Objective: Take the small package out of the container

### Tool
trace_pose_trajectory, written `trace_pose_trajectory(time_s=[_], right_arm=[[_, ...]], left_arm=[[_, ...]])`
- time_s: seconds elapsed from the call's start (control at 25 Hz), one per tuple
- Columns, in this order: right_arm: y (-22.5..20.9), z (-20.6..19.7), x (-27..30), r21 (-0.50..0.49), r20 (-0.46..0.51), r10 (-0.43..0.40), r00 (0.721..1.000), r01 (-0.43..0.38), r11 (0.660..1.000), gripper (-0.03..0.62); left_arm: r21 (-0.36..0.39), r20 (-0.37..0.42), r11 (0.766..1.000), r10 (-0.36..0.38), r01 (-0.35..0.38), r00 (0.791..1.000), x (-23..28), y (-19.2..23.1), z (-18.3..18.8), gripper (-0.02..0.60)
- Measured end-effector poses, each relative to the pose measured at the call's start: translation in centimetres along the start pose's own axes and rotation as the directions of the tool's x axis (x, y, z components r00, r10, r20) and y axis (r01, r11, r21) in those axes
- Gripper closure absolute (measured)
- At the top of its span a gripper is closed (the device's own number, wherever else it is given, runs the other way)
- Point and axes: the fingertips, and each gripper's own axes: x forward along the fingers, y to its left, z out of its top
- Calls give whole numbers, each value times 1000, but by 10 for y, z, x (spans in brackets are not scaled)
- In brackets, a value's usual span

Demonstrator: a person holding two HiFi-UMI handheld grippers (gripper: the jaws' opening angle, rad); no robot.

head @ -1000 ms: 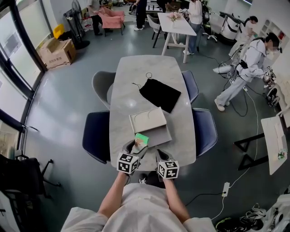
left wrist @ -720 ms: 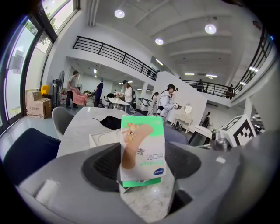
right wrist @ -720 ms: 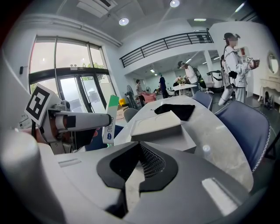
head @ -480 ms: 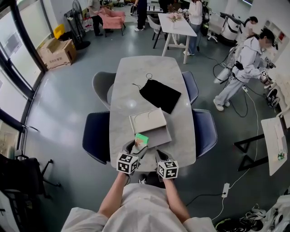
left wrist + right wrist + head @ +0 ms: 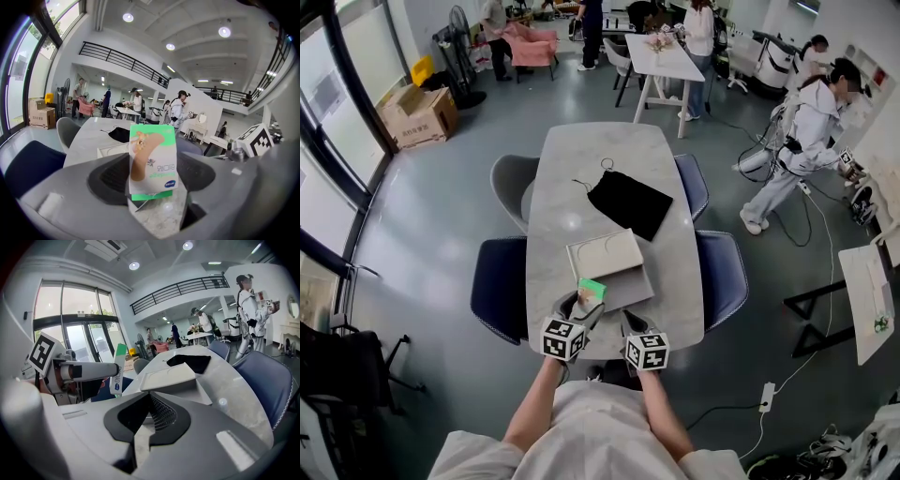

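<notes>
The small package (image 5: 152,161) is a white and green sachet with a plaster pictured on it. My left gripper (image 5: 152,190) is shut on its lower edge and holds it upright above the table's near end. In the head view the package (image 5: 592,288) sits just at the near left corner of the flat grey container (image 5: 628,283), whose pale lid (image 5: 607,251) lies askew on top. My right gripper (image 5: 147,394) is shut with nothing between its jaws, and is next to the left gripper (image 5: 79,371), near the table's front edge.
A black drawstring pouch (image 5: 630,203) lies further up the grey marble table (image 5: 581,150). Blue and grey chairs (image 5: 499,281) flank both long sides. A person in white (image 5: 811,131) stands off to the right, and others are at a far table.
Both grippers and the package have stayed where they were. The person in white at the right has shifted a little.
</notes>
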Motion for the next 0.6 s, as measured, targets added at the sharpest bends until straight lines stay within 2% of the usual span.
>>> trace_pose_trajectory(time_s=[0.6], right_arm=[[8,-4,0,11,13,22,1000,-22,1000,592]], left_arm=[[-4,-16,1000,-9,9,1000,-2,2,-8,219]])
